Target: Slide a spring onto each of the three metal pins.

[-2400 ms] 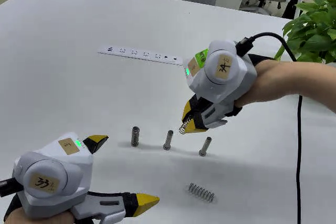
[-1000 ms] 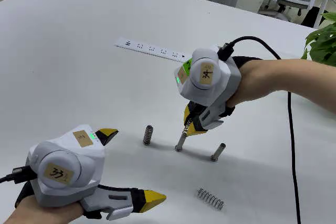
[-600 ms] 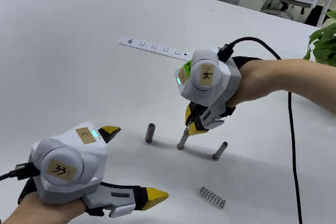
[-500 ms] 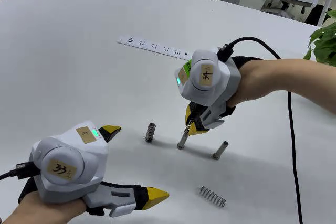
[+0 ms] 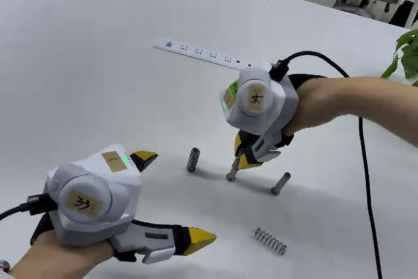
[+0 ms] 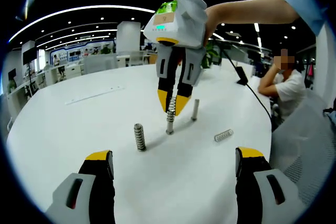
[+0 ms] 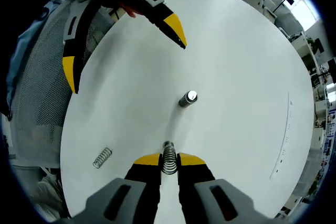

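Observation:
Three metal pins stand in a row on the white table. The left pin (image 5: 192, 159) (image 6: 139, 136) (image 7: 188, 98) wears a spring. My right gripper (image 5: 245, 159) (image 6: 171, 103) (image 7: 169, 160) is shut on a second spring (image 6: 170, 106) (image 7: 168, 158), held upright with its lower end on the top of the middle pin (image 5: 232, 173) (image 6: 169, 125). The right pin (image 5: 280, 183) (image 6: 195, 109) is bare. A third spring (image 5: 270, 240) (image 6: 223, 136) (image 7: 103, 157) lies loose on the table nearer me. My left gripper (image 5: 174, 197) (image 6: 173, 156) hovers open at the lower left, holding nothing.
A white power strip (image 5: 202, 53) (image 7: 286, 129) lies beyond the pins. A black cable (image 5: 366, 181) trails from the right gripper across the table's right side. A plant (image 5: 408, 53) stands at the far right edge. A person (image 6: 283, 77) sits beyond the table.
My right gripper has carried its spring left from between the middle and right pins and lowered it onto the middle pin. The left gripper stays open in place; the head camera shifted.

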